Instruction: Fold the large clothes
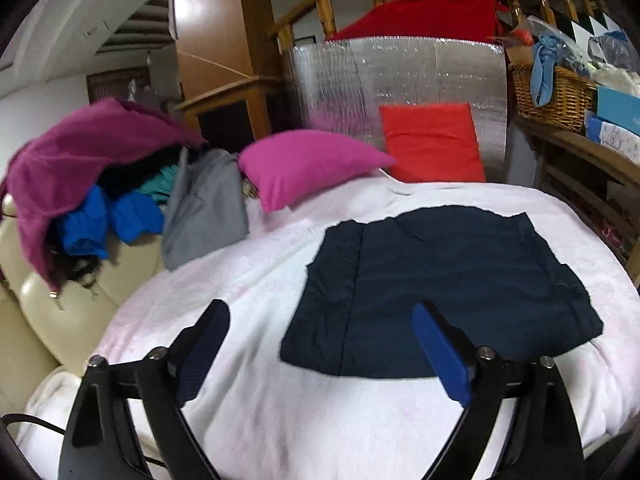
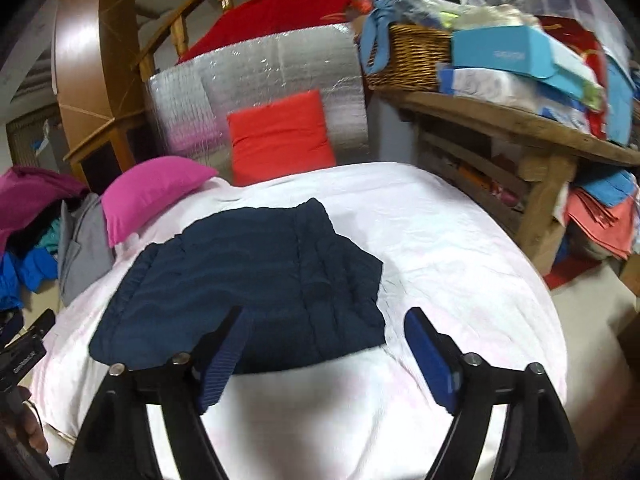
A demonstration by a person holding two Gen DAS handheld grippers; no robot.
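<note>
Garment (image 1: 444,292), dark navy and folded flat, lies on the white blanket (image 1: 280,420) just ahead of the left claw (image 1: 320,354), partly between its spread, empty jaws; pink pillow (image 1: 308,164) sits well beyond. Right wrist view: right claw (image 2: 324,354) gapes too, gripping nothing; the garment (image 2: 248,280) lies ahead and leftward, behind its left finger.
</note>
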